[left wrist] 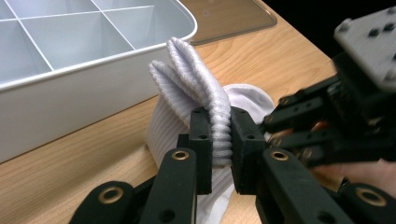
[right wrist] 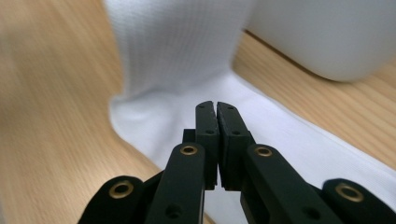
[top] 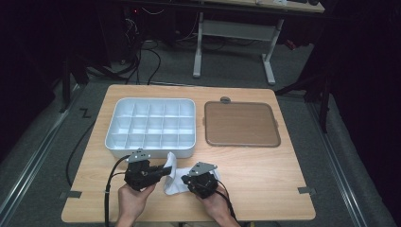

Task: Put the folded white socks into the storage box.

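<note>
High view: white sock [top: 171, 176] lies near the compartment tray [top: 150, 126], ready for folding. Left gripper view: my left gripper [left wrist: 219, 135] clamps its ribbed cuff upright. Right gripper view: my right gripper [right wrist: 215, 108] hovers closed, empty

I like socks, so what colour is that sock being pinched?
White, with fine ribs. The sock shows best in the left gripper view.

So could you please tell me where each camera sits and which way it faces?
High view: above the person's side, facing forward and down on the table; both hands show.
Left gripper view: on the left gripper, shut on the white sock.
Right gripper view: on the right gripper, shut, empty.
All share the sock and the white tray.
</note>
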Demonstrator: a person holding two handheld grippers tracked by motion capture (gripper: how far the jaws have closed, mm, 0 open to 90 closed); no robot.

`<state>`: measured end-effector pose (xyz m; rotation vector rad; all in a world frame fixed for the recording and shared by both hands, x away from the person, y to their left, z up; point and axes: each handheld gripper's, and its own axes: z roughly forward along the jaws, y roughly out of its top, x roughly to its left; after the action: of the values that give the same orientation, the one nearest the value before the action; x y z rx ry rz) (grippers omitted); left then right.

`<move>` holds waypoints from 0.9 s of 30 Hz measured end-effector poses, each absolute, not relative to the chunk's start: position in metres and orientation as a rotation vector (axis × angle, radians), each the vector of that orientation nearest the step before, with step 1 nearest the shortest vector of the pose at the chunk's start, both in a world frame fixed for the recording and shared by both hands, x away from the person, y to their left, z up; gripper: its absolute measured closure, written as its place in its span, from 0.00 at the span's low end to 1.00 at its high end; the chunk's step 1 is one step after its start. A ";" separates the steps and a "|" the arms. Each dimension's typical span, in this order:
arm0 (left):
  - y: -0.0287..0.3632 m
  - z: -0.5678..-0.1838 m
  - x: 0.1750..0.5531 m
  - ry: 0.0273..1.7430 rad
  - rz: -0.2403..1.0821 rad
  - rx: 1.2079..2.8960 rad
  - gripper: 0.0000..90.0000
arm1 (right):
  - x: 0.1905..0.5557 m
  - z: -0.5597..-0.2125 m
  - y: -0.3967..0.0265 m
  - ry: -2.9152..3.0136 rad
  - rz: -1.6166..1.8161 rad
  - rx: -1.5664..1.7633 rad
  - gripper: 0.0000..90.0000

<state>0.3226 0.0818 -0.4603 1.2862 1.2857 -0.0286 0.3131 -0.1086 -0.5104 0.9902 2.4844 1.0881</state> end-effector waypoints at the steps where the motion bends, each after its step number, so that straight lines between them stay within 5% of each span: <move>1: 0.081 -0.460 0.322 1.286 -0.026 1.292 0.90 | 0.313 -0.510 -0.114 2.470 1.083 1.001 0.98; 15: 0.072 -0.462 0.325 1.289 -0.029 1.327 0.90 | 0.309 -0.501 -0.204 2.218 1.069 1.264 0.82; 27: 0.059 -0.465 0.326 1.291 -0.040 1.360 0.90 | 0.314 -0.517 -0.206 2.267 1.086 1.321 0.81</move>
<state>0.3255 0.0594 -0.4653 1.3604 1.2910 -0.0404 0.3136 -0.2062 -0.5166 1.3208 2.2667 1.0858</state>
